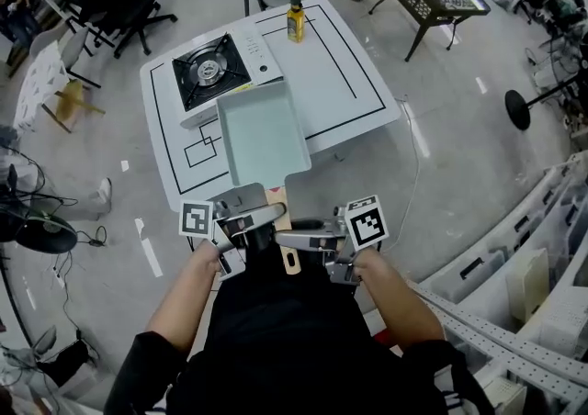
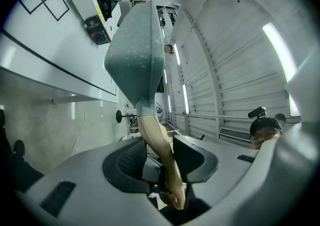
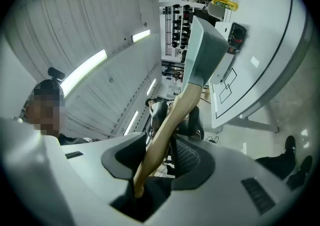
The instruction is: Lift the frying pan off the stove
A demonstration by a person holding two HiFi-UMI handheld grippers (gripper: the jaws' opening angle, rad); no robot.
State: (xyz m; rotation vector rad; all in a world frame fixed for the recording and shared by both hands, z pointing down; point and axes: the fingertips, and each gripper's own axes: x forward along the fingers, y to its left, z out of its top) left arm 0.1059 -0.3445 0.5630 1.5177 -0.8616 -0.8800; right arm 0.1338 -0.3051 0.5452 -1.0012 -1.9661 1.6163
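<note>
**Wood is the only sound place to hold this pan**

Pale green and rectangular, the metal frying pan is clear of the white gas stove, which sits at the far left corner of the white surface. The pan hangs tilted over the near half of the surface. Its light wooden handle reaches out past the near edge.

The left tongs are closed on that handle. The right tongs stand round it just beside them and look slightly wider than the wood. A dark sliver shows at the ribbed pad, so they seem to steady the handle rather than clamp it.

The pan should be stiff and moderately heavy. Its weight sits well ahead of the grip, so it will likely want to dip and roll. The handle looks smooth, rounded and tapered, and probably slippery between the pads. The best hold is likely across its flatter sides, close to the metal neck. The thin, sloping walls would give a poor hold. The pan appears empty, so nothing should spill.
</note>
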